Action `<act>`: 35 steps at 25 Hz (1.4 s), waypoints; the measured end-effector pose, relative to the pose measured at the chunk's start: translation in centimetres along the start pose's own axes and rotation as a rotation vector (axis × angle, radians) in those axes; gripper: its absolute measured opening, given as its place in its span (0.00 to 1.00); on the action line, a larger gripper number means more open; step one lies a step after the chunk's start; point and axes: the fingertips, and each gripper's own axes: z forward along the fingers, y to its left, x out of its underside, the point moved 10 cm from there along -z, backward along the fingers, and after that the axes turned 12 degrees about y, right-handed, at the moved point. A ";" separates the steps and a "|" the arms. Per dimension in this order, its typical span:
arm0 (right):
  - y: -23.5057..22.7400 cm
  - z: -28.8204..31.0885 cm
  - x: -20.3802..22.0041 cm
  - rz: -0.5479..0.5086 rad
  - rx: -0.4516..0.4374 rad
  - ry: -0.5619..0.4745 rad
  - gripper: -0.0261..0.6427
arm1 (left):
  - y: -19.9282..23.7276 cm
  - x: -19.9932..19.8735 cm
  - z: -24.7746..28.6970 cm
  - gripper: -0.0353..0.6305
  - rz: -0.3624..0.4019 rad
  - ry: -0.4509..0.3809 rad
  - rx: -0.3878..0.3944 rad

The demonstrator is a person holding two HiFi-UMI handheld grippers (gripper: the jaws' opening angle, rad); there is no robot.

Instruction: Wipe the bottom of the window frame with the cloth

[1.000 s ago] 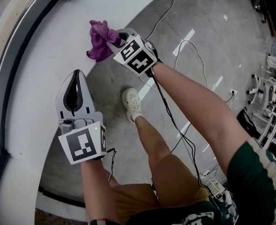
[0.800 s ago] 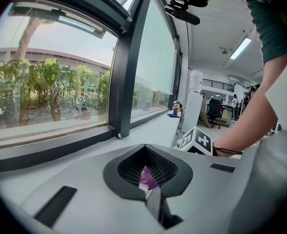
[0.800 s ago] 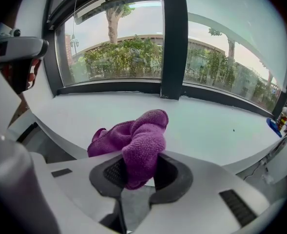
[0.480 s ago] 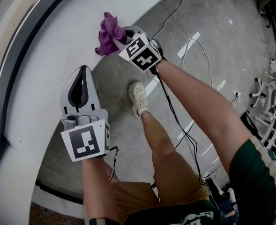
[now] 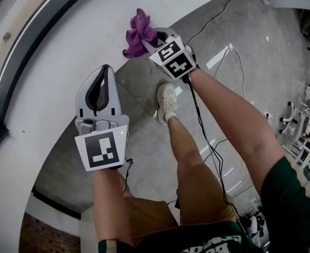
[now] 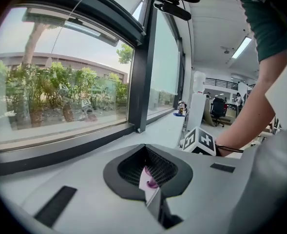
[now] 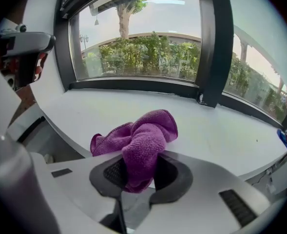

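One arm [image 5: 233, 125] reaches forward, right gripper [image 5: 153, 37] clamping cloth [image 5: 138, 31] over the sill [image 5: 55, 62].

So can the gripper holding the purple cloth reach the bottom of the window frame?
Probably yes. The right gripper holds the purple cloth at the near edge of the white sill, and only bare sill shows between it and the dark bottom rail of the window frame. It would need a forward stretch.

My left claw [image 5: 107, 71] and right claw [image 5: 153, 36] are pale grey, each backed by a black-and-white marker cube [image 5: 103, 151]. Black cable [image 5: 199, 124] trails behind the right claw. Green cream-striped sleeve [image 5: 296, 196], tan shorts [image 5: 199, 194], white shoe [image 5: 167, 102].
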 end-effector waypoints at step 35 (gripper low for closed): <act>20.7 3.4 -7.1 -0.247 -0.169 0.007 0.19 | 9.8 8.4 -14.0 0.06 -0.152 0.018 -0.216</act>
